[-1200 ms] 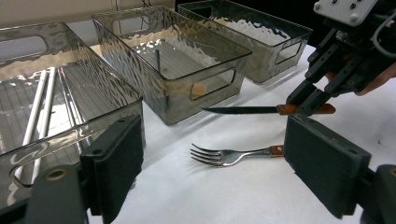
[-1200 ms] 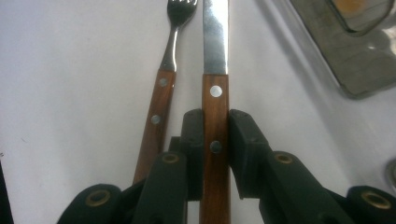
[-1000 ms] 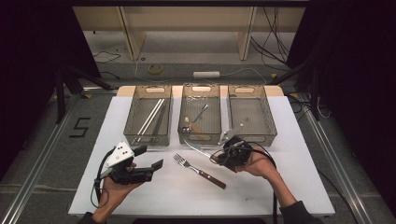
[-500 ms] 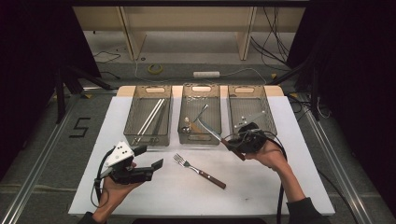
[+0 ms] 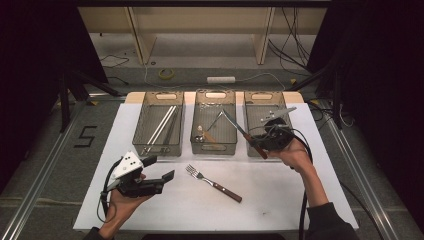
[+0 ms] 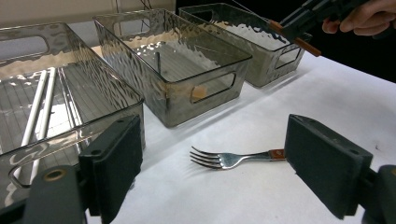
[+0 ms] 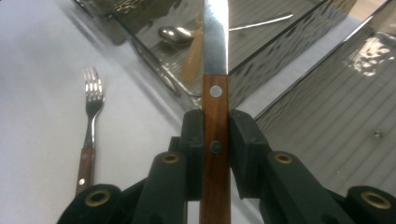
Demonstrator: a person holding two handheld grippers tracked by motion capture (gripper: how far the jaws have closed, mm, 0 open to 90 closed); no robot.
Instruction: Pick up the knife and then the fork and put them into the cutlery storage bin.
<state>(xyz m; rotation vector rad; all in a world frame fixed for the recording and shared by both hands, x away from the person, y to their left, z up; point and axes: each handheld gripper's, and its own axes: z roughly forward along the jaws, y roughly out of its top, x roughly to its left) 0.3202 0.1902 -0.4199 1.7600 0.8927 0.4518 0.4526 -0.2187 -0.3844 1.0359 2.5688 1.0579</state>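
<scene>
From the high view, your right gripper (image 5: pixel 265 134) is raised over the gap between the middle bin (image 5: pixel 214 122) and the right bin (image 5: pixel 268 120), near the far right part of the white mat (image 5: pixel 300 195). Its jaws are clamped on the wooden handle of a knife (image 5: pixel 243 132). The blade slants up and away to the left over the middle bin, and the handle end points back toward the mat's near edge. Your left gripper (image 5: pixel 159 172) rests low at the near left corner with its jaws standing wide and nothing between them. The fork (image 5: pixel 214 183) lies on the mat between your hands, tines toward the bins, and it is nearer your left hand.

In the left gripper view the two pads frame the fork (image 6: pixel 224 158) lying crosswise ahead, untouched. The left bin (image 6: pixel 70 112) holds pale chopsticks (image 6: pixel 37 112).

In the right gripper view the knife (image 7: pixel 215 93) runs straight along the jaws, gripped at the rivets, with its blade reaching out over the wall of the middle bin (image 7: pixel 243 84) where a spoon (image 7: pixel 175 33) lies. The right bin (image 7: pixel 336 130) sits just to the side of the blade (a sideways shift, not a reach forward, looks like what would bring the knife over it). Judging by the bins, its long axis would need to line up with that bin's length.
</scene>
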